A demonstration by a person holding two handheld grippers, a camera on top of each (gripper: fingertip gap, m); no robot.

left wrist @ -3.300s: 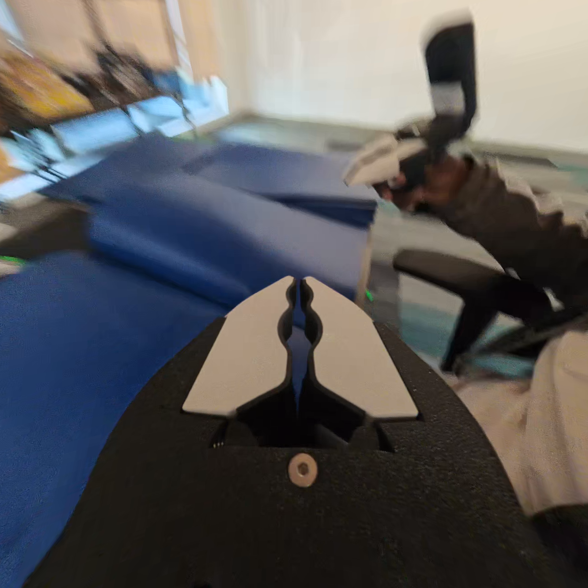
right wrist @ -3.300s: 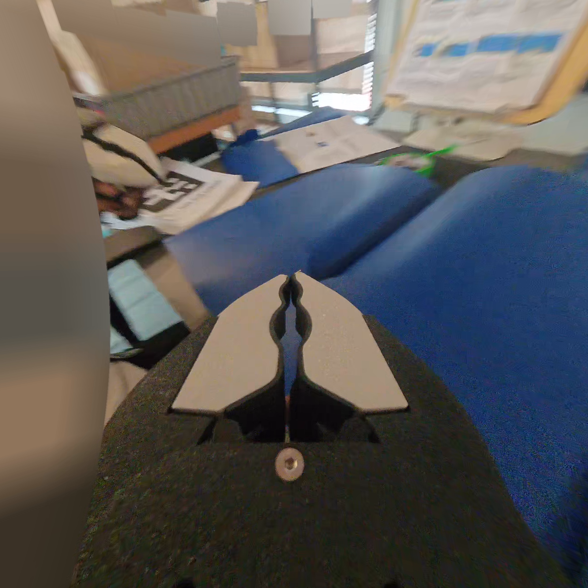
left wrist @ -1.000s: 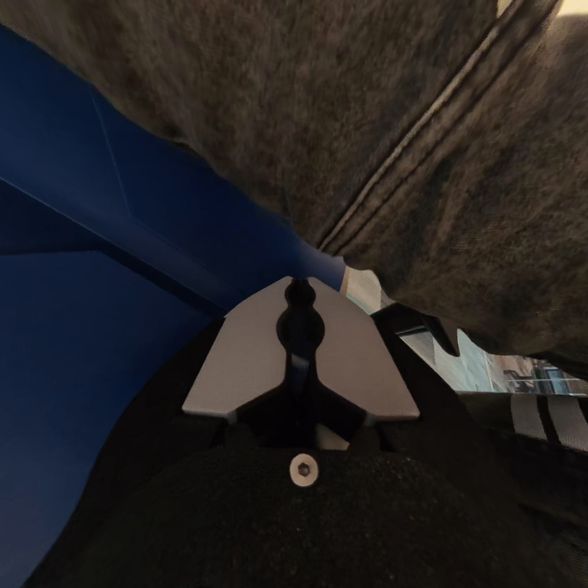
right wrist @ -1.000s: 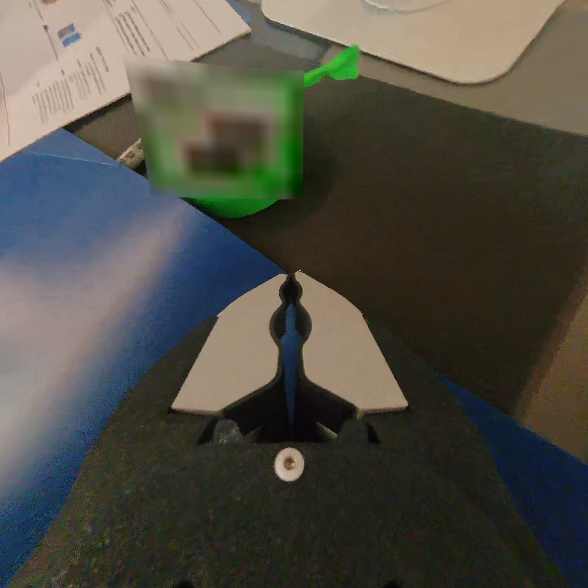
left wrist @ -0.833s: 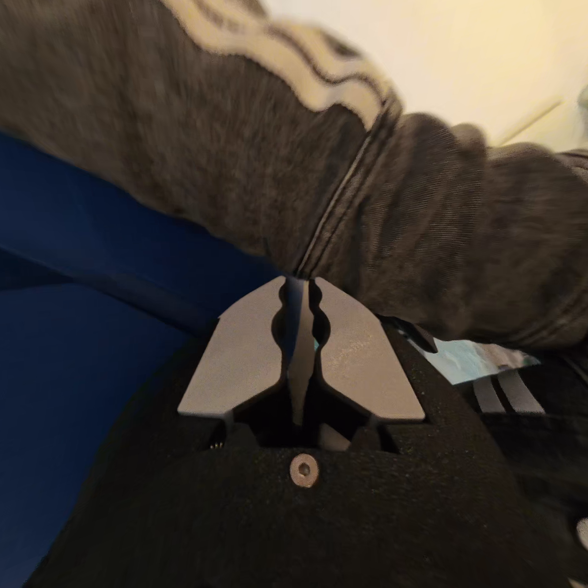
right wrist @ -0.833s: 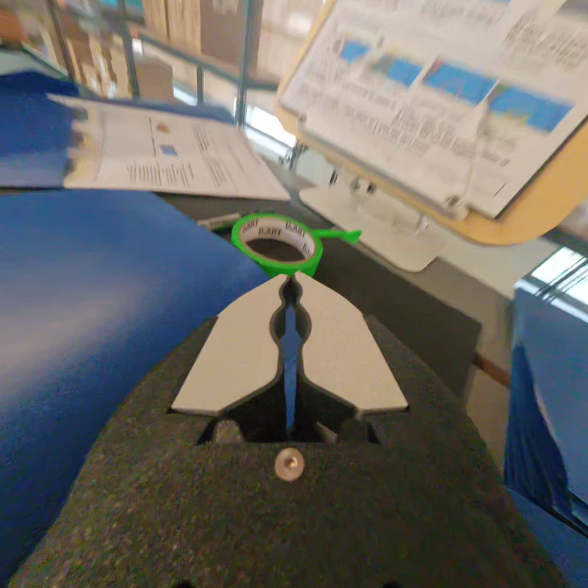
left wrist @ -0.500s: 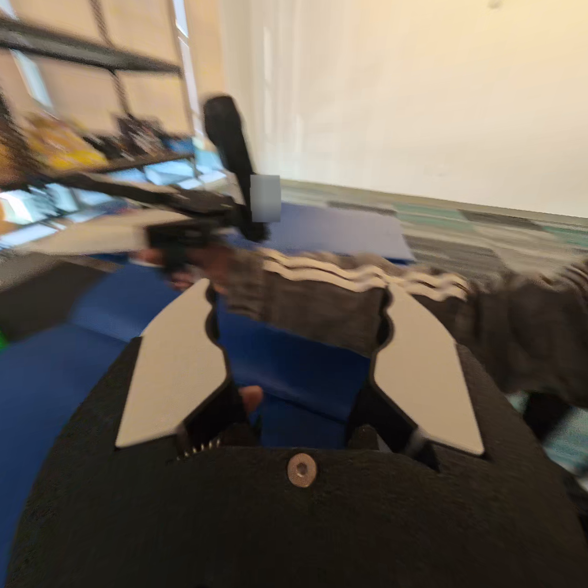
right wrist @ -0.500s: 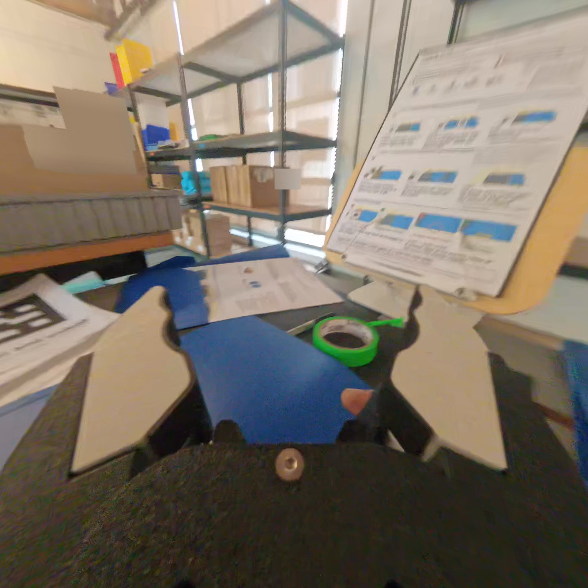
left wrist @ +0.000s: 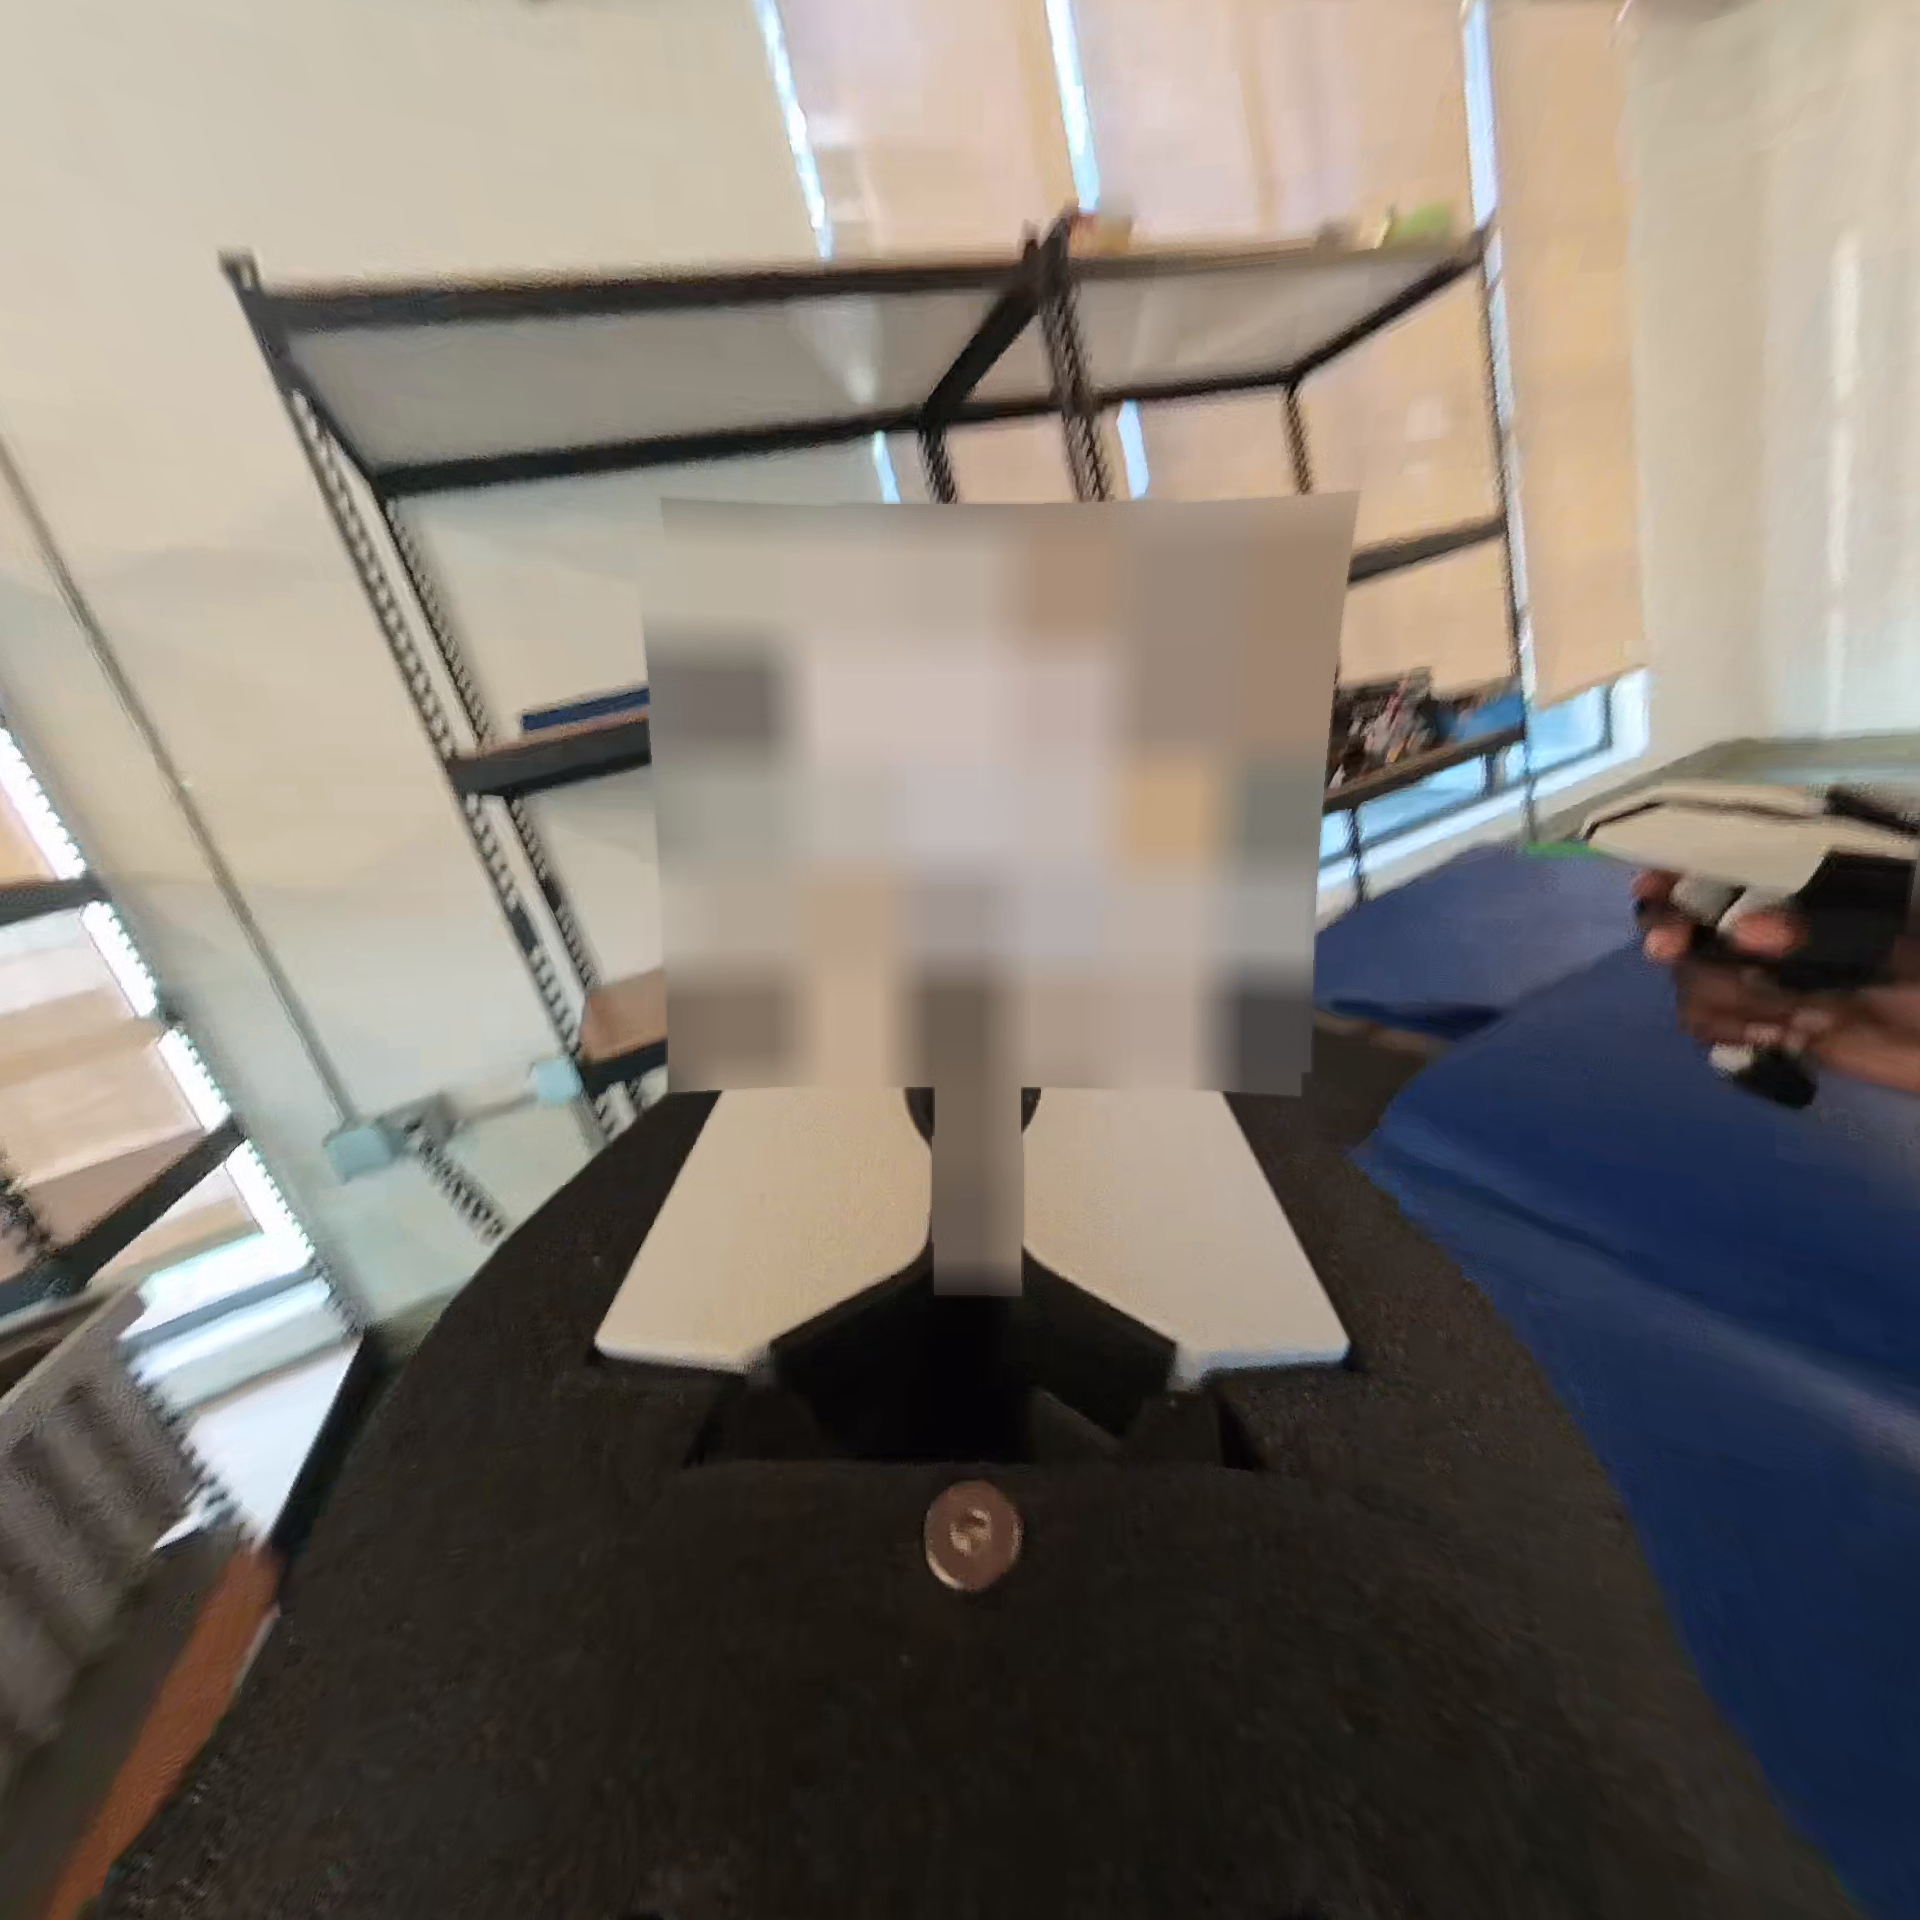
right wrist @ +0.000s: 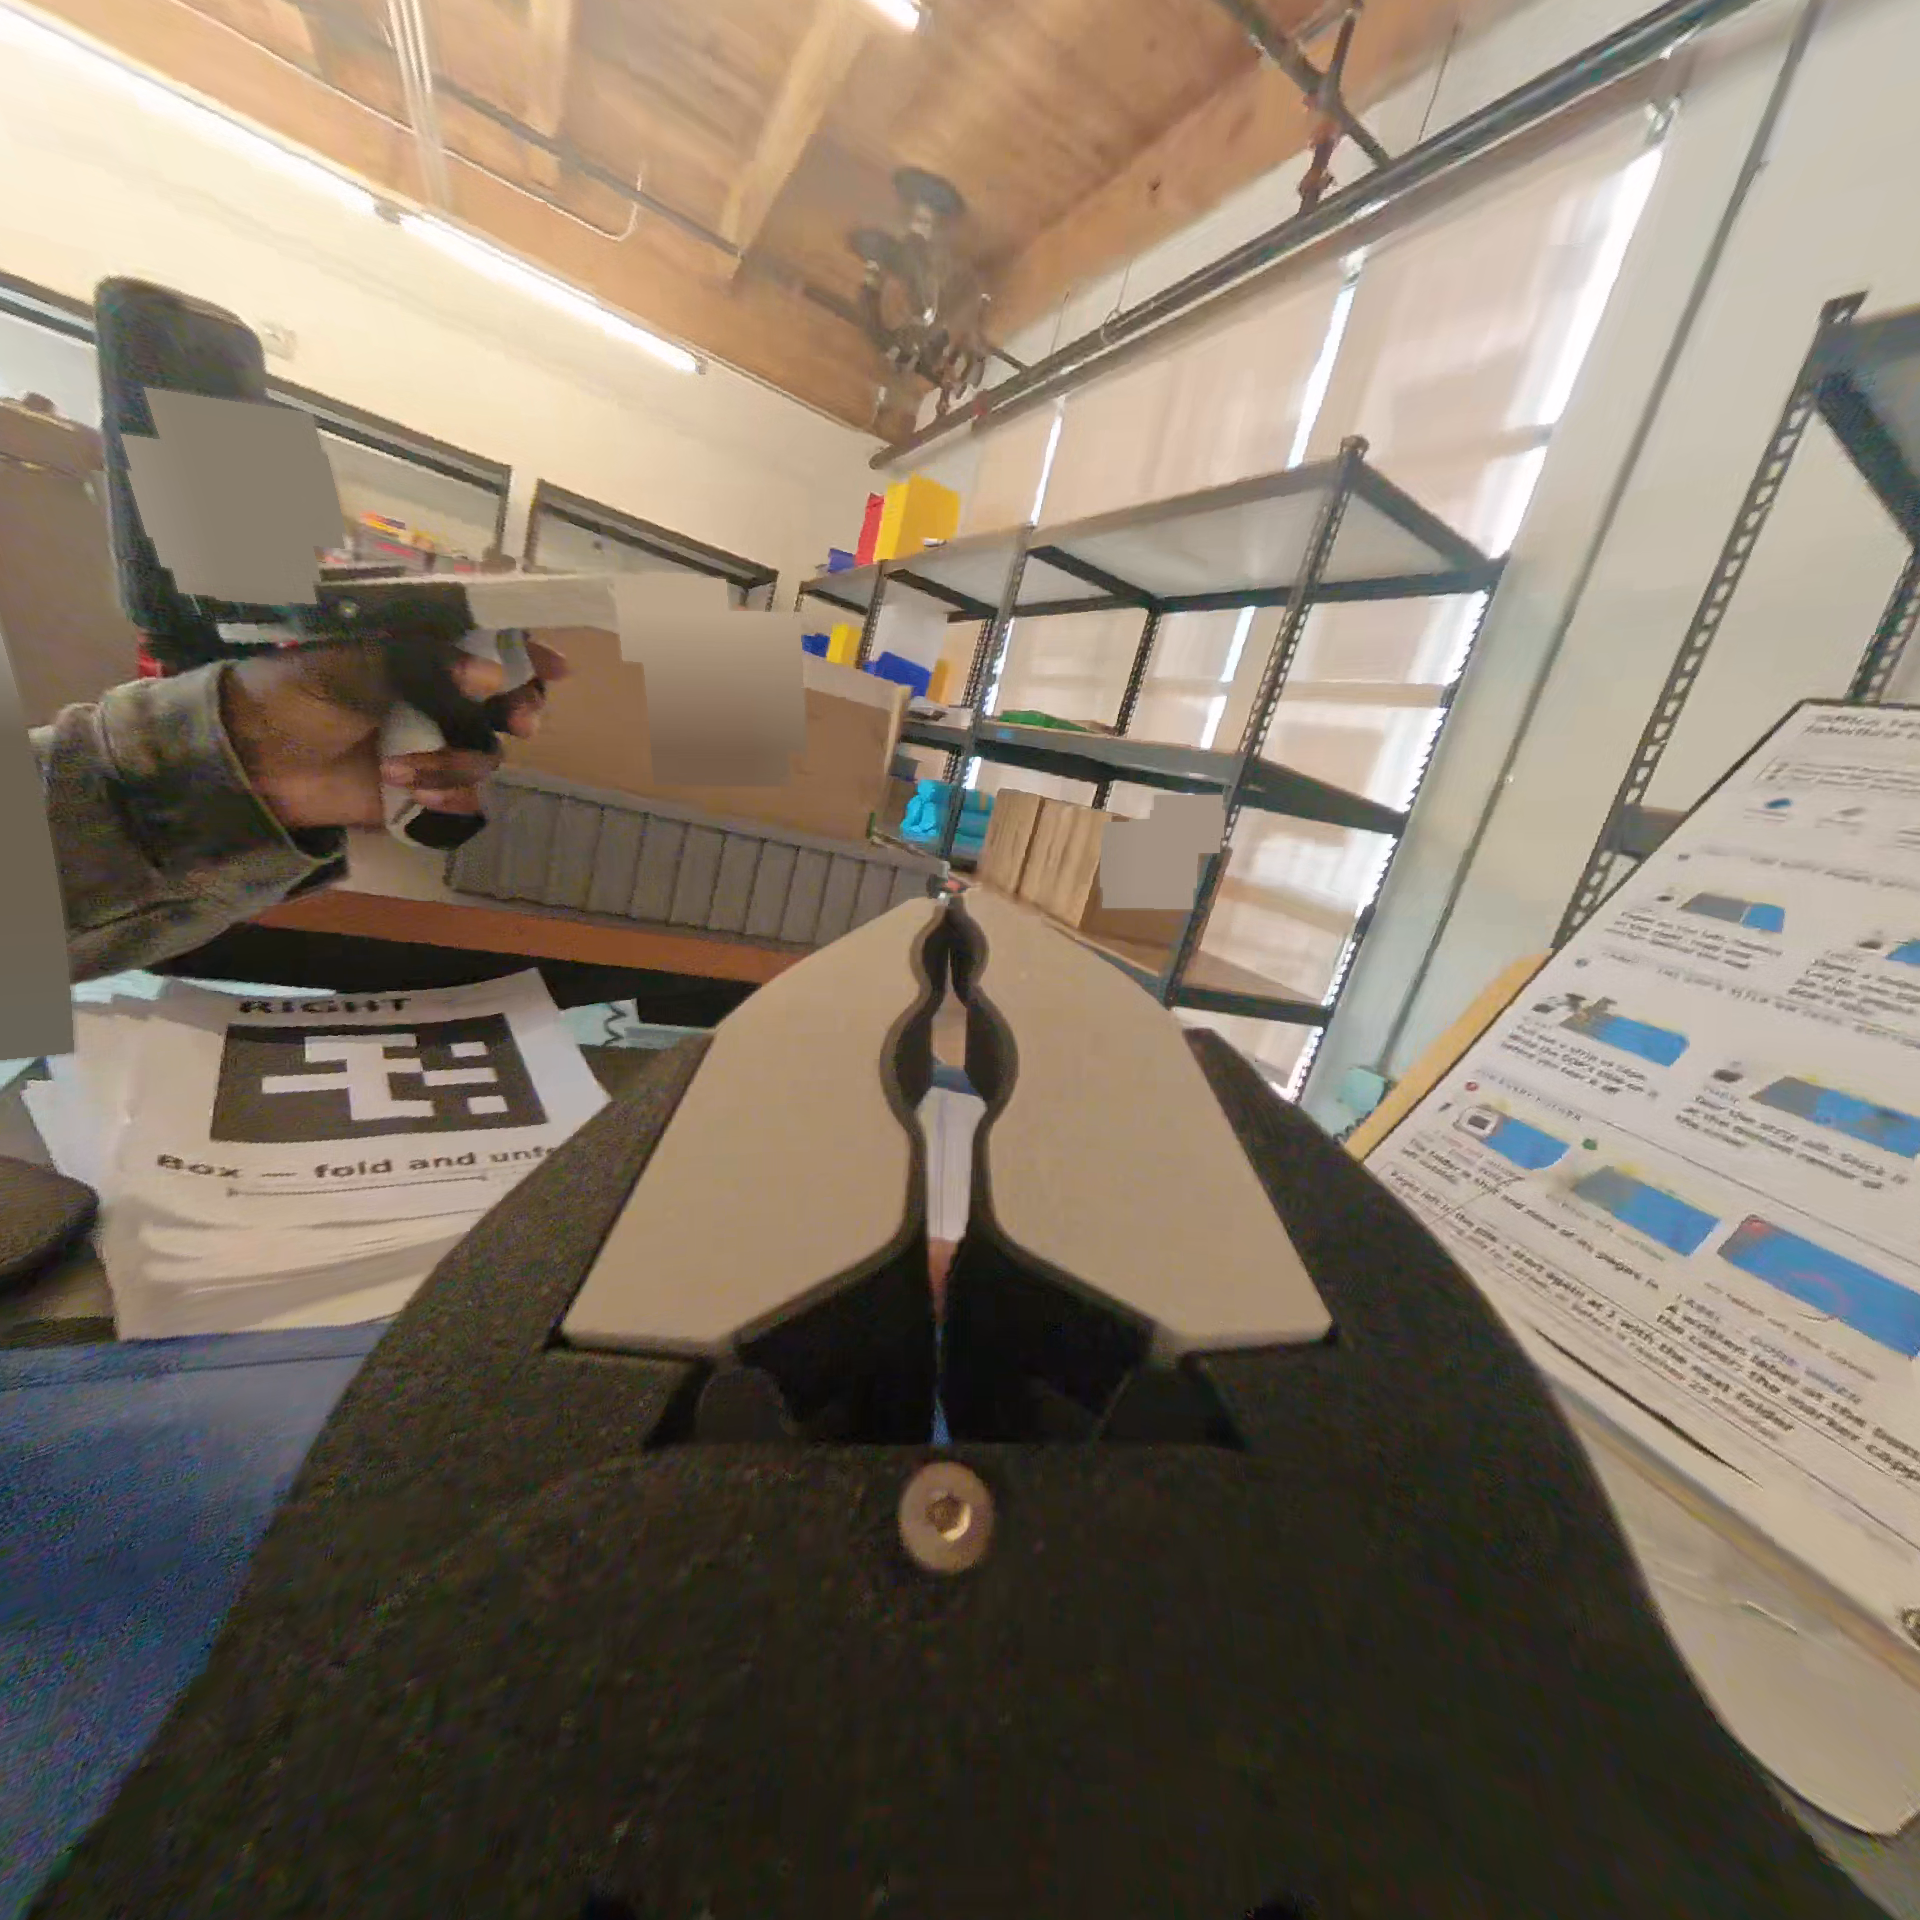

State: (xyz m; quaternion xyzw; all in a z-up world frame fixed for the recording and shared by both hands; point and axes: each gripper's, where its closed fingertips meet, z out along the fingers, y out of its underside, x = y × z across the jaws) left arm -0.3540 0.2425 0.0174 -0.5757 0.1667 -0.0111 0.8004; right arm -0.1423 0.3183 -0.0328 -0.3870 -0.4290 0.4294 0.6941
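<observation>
My left gripper (left wrist: 977, 925) points up at a metal shelving rack (left wrist: 727, 343). Its grey fingers (left wrist: 790, 1226) stand close together and look shut, with nothing seen between them; a blurred patch hides the tips. My right gripper (right wrist: 945, 906) is shut and empty, held level above blue sheet material (right wrist: 125, 1507). A hand (right wrist: 343, 748) holds the left gripper (right wrist: 540, 608) in the air at the upper left of the right wrist view. The right gripper (left wrist: 1704, 842) and its hand (left wrist: 1745, 997) show at the right edge of the left wrist view, above blue sheets (left wrist: 1662, 1195).
A stack of papers with a black-and-white marker (right wrist: 343, 1122) lies to the left. A slanted board with printed sheets (right wrist: 1683, 1143) stands at the right. A grey ribbed tray (right wrist: 675, 873), cardboard boxes (right wrist: 1039, 842) and shelving (right wrist: 1195, 644) stand behind.
Half a second ago both grippers were open and aimed low over the blue sheets. Now both are shut and tilted up toward the shelves.
</observation>
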